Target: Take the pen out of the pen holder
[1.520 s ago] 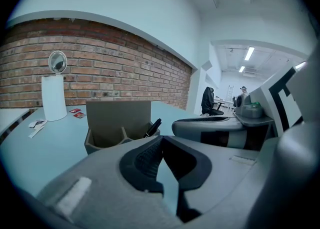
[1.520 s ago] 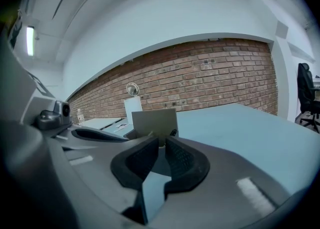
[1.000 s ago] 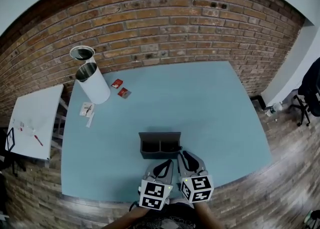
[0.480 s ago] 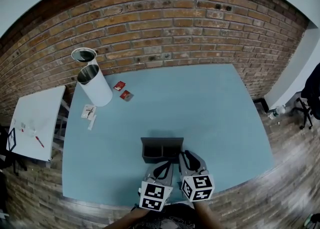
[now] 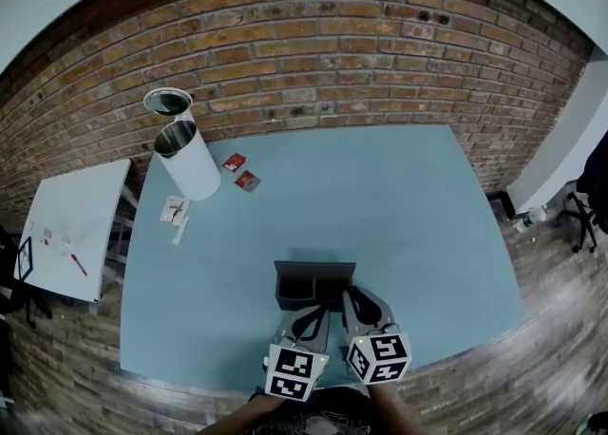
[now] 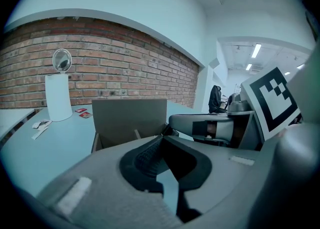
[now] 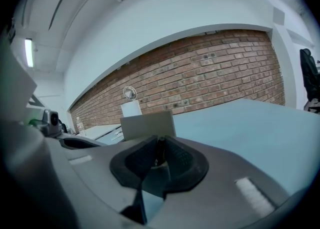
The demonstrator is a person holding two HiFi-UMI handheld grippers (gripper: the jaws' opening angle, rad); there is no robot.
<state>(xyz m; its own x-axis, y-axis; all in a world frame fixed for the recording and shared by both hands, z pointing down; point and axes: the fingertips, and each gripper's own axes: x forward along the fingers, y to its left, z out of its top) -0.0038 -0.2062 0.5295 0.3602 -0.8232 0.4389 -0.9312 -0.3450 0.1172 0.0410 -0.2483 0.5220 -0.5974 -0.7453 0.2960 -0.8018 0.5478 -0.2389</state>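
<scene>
Tongs on the left gripper (image 6: 163, 138) and right gripper (image 7: 159, 144) are pressed together just below the pen holder (image 5: 314, 283), lower centre on the blue surface (image 5: 399, 215); I would open one first, as the pen itself is not visible.

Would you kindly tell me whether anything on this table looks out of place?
Mildly: two red packets and white paper scraps lie scattered near the white cylinder. Also, no pen shows above the rim of the grey pen holder.
</scene>
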